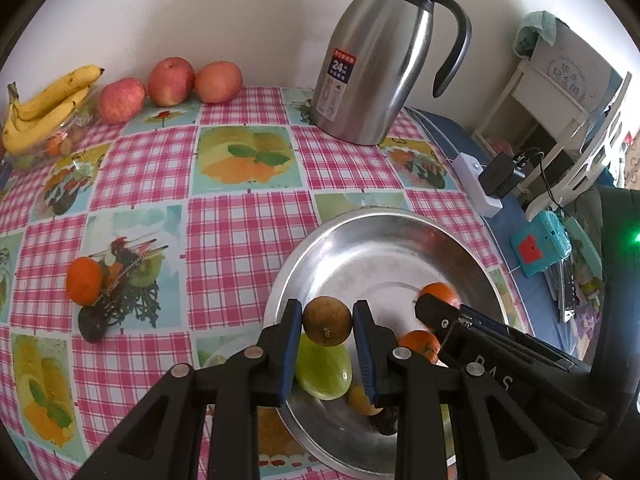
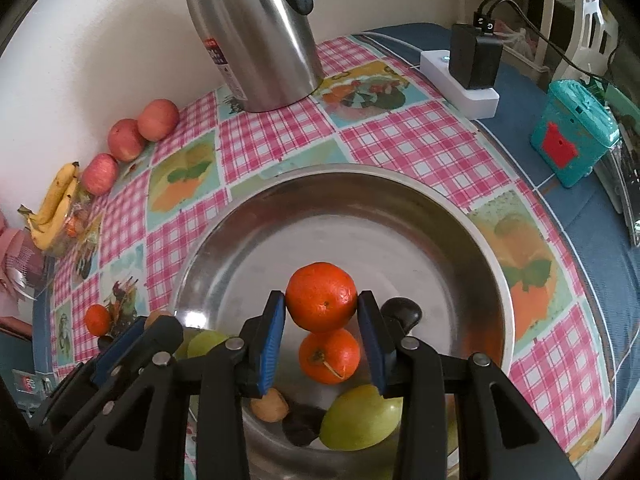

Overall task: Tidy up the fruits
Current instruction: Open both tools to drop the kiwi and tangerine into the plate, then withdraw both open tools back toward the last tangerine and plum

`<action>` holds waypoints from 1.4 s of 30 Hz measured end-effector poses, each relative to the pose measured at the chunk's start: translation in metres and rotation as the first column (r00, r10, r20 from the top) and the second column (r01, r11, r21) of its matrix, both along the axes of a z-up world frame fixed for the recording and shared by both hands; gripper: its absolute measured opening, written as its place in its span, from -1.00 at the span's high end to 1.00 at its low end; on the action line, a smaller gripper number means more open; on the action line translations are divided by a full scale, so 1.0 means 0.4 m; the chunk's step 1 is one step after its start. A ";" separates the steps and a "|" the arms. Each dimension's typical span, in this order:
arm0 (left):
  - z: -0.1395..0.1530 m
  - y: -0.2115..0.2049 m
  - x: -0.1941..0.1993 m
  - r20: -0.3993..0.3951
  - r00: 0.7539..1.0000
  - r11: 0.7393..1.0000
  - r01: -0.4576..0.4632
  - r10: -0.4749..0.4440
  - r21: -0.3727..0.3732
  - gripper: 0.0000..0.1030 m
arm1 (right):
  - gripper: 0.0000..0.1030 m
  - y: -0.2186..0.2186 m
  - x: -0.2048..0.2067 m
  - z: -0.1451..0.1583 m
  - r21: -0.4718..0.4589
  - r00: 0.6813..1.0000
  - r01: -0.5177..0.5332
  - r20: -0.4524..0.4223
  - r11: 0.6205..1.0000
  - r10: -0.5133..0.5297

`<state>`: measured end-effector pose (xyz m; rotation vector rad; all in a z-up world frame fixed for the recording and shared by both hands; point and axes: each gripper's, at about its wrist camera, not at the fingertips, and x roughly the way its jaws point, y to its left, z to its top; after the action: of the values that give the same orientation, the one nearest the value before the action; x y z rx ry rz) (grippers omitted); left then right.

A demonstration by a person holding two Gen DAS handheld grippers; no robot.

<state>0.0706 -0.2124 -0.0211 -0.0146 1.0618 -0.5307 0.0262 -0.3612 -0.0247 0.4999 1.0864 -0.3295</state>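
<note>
Blue pads of left hand-held gripper point(image 1: 327, 322) clamp small brown fruit point(image 1: 327, 321) over steel bowl point(image 1: 320, 240); right hand-held gripper point(image 2: 321, 298) clamps orange point(image 2: 321, 296) above same bowl.

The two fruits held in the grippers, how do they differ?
The left gripper holds a small brown fruit with dull, matte skin, while the right gripper holds a bright, glossy tangerine. The tangerine fills its jaws more fully than the brown fruit does. Both are round, clamped between blue pads, and held over the steel basin.
</note>
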 end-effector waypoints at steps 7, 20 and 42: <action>0.002 -0.003 -0.003 -0.005 1.000 1.000 0.008 -0.008 0.008 0.43 | 0.20 -0.006 -0.006 0.006 -0.016 1.000 0.010 0.000 1.000 -0.010; 0.004 0.052 0.017 -0.070 0.995 0.997 -0.078 0.078 -0.002 0.28 | 0.19 0.017 0.007 0.001 -0.014 0.999 -0.030 -0.013 0.999 0.030; 0.050 0.335 0.063 -0.070 0.909 0.912 -0.408 0.410 0.045 0.28 | 0.19 0.162 0.048 0.061 -0.046 0.975 -0.219 0.025 0.975 0.220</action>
<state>0.0958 -0.0785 -0.0010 -0.2303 1.1050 -0.1338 0.0455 -0.2962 -0.0004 0.3412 1.0922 -0.1498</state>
